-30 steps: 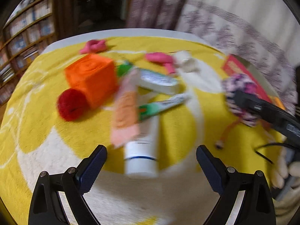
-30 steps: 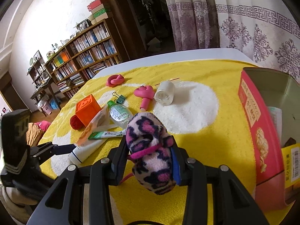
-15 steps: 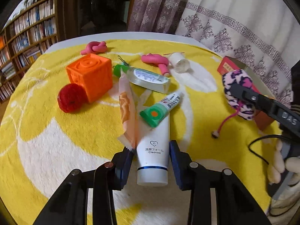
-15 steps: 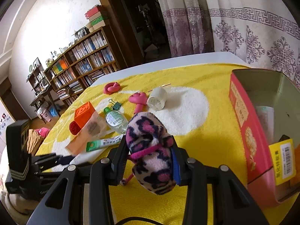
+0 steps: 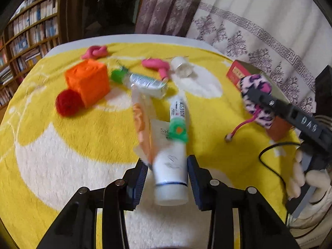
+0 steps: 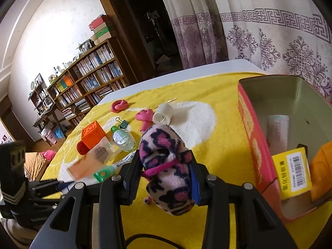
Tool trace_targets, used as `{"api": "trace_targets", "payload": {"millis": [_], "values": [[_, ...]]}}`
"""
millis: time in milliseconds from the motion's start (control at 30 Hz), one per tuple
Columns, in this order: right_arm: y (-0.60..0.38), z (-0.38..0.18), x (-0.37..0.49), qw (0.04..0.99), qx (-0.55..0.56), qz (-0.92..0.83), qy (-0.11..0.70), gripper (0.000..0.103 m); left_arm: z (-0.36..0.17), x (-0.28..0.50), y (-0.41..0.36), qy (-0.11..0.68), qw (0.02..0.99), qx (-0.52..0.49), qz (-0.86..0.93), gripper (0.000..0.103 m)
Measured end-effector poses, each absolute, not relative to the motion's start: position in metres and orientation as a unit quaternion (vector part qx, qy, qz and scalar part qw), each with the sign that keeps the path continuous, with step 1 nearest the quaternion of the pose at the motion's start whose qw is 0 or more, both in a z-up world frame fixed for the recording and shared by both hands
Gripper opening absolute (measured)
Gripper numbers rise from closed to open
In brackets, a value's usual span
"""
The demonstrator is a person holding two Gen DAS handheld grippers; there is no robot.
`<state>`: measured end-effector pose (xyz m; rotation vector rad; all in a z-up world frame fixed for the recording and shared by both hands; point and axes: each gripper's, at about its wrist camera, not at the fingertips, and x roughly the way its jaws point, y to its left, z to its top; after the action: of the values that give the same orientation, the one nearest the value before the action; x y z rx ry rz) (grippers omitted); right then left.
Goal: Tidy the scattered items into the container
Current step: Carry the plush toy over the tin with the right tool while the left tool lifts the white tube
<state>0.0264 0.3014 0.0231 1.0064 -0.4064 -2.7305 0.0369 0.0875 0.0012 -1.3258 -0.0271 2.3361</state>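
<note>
My left gripper is shut on a white cleanser tube, lifted off the yellow towel; a green-capped toothpaste tube and an orange sachet rest against it. My right gripper is shut on a pink leopard-print fuzzy pouch, held above the towel just left of the red tin box. The pouch also shows in the left wrist view, in front of the box.
On the towel lie an orange cube, a red ball, a clear green-capped bottle, pink rubber shapes, a white roll and a binder clip. The box holds a yellow packet and a tube.
My left gripper has closed on the cleanser tube and raised it, shifting the toothpaste and sachet. My right gripper has carried the pouch nearer to the box.
</note>
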Motion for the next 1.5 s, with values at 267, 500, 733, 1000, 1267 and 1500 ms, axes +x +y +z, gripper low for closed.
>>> {"api": "trace_targets", "payload": {"millis": [267, 500, 733, 1000, 1267, 1500], "values": [[0.3, 0.02, 0.028, 0.112, 0.345, -0.922, -0.135, 0.044, -0.005, 0.062, 0.086, 0.013, 0.211, -0.484, 0.849, 0.043], [0.3, 0.02, 0.03, 0.111, 0.344, -0.923, -0.133, 0.044, -0.007, 0.047, 0.103, 0.021, 0.219, -0.479, 0.85, 0.043], [0.302, 0.02, 0.032, 0.108, 0.344, -0.924, -0.131, 0.044, -0.008, 0.041, 0.111, 0.032, 0.227, -0.473, 0.851, 0.036], [0.325, 0.045, 0.047, 0.094, 0.304, -0.937, -0.146, 0.044, 0.02, 0.053, 0.128, 0.014, 0.274, -0.45, 0.85, 0.035], [0.383, 0.074, 0.071, 0.026, 0.252, -0.952, -0.172, 0.044, 0.063, 0.048, 0.175, 0.024, 0.335, -0.4, 0.853, 0.026], [0.419, 0.081, 0.082, -0.003, 0.242, -0.95, -0.197, 0.044, 0.043, 0.047, 0.189, 0.057, 0.331, -0.434, 0.836, 0.029]]}}
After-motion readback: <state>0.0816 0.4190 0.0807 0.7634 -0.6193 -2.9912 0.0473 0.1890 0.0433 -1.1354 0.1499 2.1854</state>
